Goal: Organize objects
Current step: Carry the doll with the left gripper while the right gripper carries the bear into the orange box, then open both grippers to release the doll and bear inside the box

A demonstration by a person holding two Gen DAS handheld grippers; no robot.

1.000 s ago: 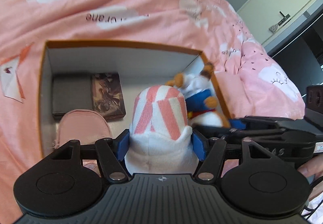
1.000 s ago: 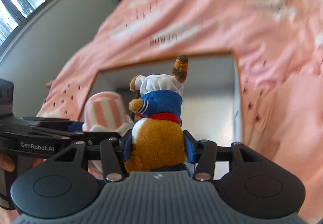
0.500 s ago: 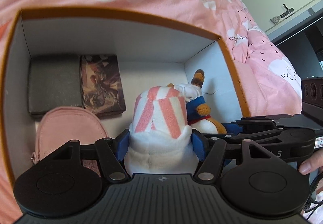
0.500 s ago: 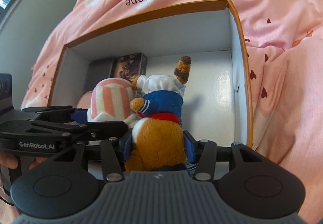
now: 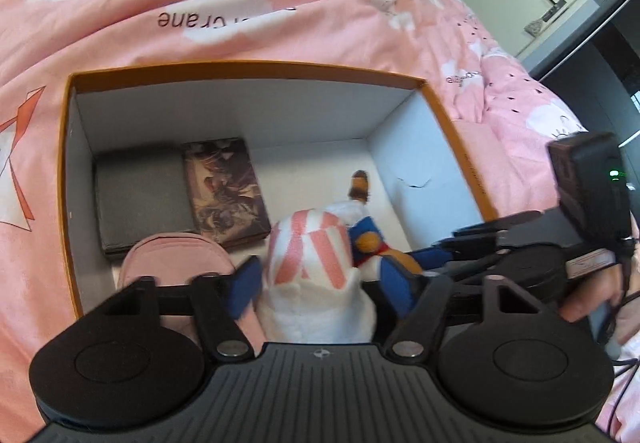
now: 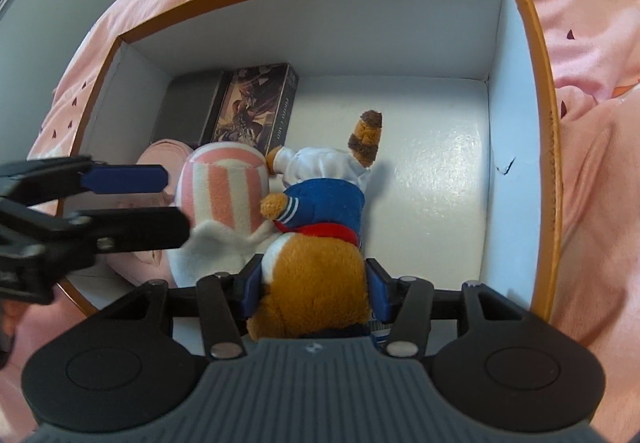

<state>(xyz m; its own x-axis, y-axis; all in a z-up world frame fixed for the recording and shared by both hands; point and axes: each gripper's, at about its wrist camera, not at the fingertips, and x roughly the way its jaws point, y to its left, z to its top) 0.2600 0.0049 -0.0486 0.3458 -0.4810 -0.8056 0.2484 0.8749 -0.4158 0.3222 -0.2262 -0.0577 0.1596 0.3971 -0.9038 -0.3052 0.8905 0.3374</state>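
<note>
An orange-rimmed white box (image 5: 248,65) (image 6: 532,55) lies on the bed. A pink-and-white striped plush (image 5: 308,255) (image 6: 224,183) rests inside it. My left gripper (image 5: 320,285) (image 6: 176,203) has its jaws closing, and the blue pads stand just clear of the striped plush on both sides. A fox plush (image 6: 320,267) (image 5: 372,243) in a blue jacket and white hat points head-down into the box beside the striped plush. My right gripper (image 6: 316,287) holds it by the orange rump. Its jaws are beginning to open, and the pads still touch the fur.
A grey flat case (image 5: 140,195), a dark picture box (image 5: 228,187) (image 6: 256,107) and a pink pouch (image 5: 176,259) fill the box's left side. Its right floor (image 6: 432,183) is bare. A pink duvet (image 5: 240,3) surrounds the box. A hand (image 5: 588,303) grips the right tool.
Both plushes have come down from above the rim into the box. The left pads have come off the striped plush, and that gripper has drawn back a little. The right gripper has sunk deeper.
</note>
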